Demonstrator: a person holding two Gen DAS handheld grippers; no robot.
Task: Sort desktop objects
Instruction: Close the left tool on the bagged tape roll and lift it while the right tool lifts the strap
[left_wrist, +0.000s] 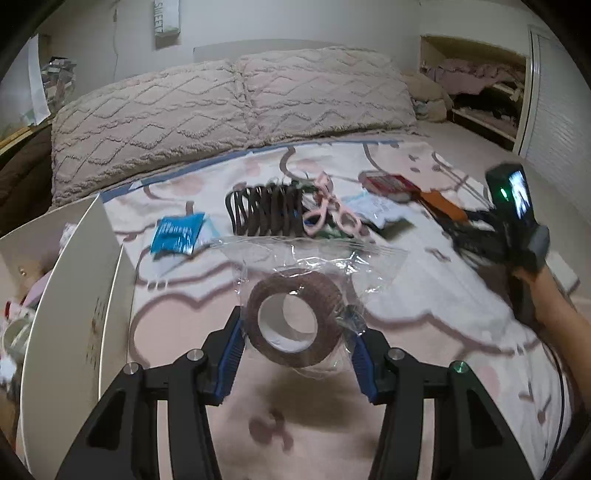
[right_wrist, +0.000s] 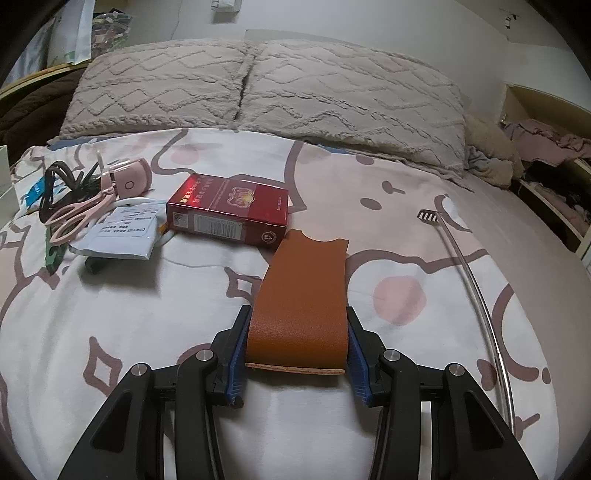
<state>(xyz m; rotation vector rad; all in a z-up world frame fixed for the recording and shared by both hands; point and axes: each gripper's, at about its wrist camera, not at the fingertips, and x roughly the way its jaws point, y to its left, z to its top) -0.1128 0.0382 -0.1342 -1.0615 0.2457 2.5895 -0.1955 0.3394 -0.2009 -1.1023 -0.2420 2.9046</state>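
Observation:
My left gripper (left_wrist: 295, 328) is shut on a brown tape roll (left_wrist: 293, 319) inside a clear plastic bag (left_wrist: 314, 258), held above the bed cover. My right gripper (right_wrist: 297, 332) is shut on a flat tan leather case (right_wrist: 304, 295); it also shows blurred in the left wrist view (left_wrist: 443, 206). On the cover lie a red box (right_wrist: 229, 208), pink scissors (right_wrist: 75, 216), a pink round device (right_wrist: 127, 179), black cables (right_wrist: 61, 181), a white packet (right_wrist: 120, 232), a blue packet (left_wrist: 177, 234) and a dark wavy rack (left_wrist: 266, 210).
A white cardboard box (left_wrist: 70, 314) with items inside stands at the left. Two grey pillows (right_wrist: 258, 85) lie at the head of the bed. A metal back scratcher (right_wrist: 465, 266) lies at the right. An open wardrobe shelf (left_wrist: 476, 85) is at the far right.

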